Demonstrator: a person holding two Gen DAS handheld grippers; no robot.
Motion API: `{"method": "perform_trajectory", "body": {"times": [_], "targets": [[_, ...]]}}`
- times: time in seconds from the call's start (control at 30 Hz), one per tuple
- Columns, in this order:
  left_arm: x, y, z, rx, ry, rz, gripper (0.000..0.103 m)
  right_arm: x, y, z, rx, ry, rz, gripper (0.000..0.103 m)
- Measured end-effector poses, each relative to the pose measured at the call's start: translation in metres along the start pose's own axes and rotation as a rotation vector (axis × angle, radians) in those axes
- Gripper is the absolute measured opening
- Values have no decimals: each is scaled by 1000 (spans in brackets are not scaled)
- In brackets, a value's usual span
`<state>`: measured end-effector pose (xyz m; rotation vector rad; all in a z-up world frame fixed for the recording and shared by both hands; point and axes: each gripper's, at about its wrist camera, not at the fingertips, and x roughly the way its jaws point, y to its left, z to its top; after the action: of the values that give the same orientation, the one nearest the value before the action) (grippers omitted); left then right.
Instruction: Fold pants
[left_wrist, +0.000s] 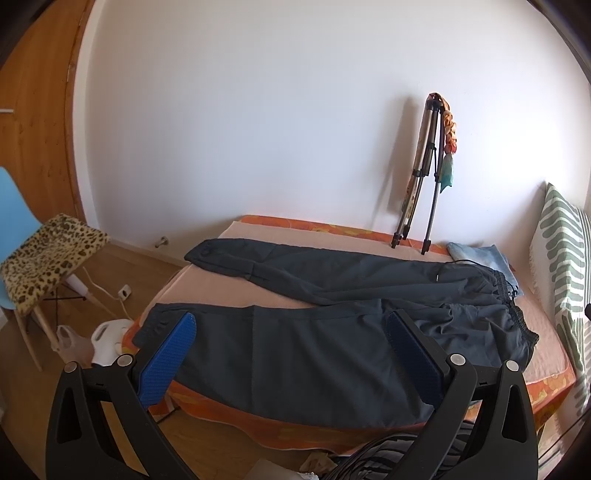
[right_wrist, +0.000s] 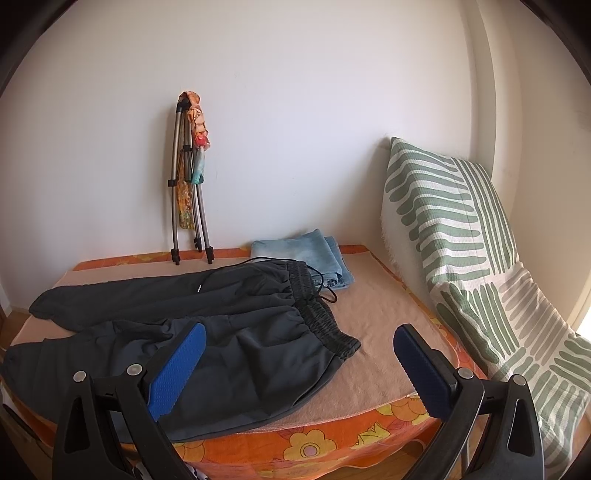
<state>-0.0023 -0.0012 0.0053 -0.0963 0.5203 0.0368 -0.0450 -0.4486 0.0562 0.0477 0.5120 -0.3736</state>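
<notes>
Covering most of the bed (right_wrist: 373, 321), the dark pants (left_wrist: 332, 314) lay flat and unfolded, legs spread apart toward the foot and elastic waistband beside folded blue denim (right_wrist: 314, 254) (a tripod (right_wrist: 188, 184) leaned on the wall behind). The left gripper (left_wrist: 291, 354) and right gripper (right_wrist: 299, 363) hovered wide open, holding nothing.

One dark pants (left_wrist: 332, 317), one folded jeans (right_wrist: 306, 254), one tripod (right_wrist: 188, 184), one chair (left_wrist: 40, 258).
</notes>
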Motion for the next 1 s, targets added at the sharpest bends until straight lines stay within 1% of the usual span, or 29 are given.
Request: {"method": "perform_trajectory", "body": {"times": [1.0], "targets": [[6, -4, 1, -4, 12, 2, 103, 1, 1, -1, -4, -2, 6, 103]]}}
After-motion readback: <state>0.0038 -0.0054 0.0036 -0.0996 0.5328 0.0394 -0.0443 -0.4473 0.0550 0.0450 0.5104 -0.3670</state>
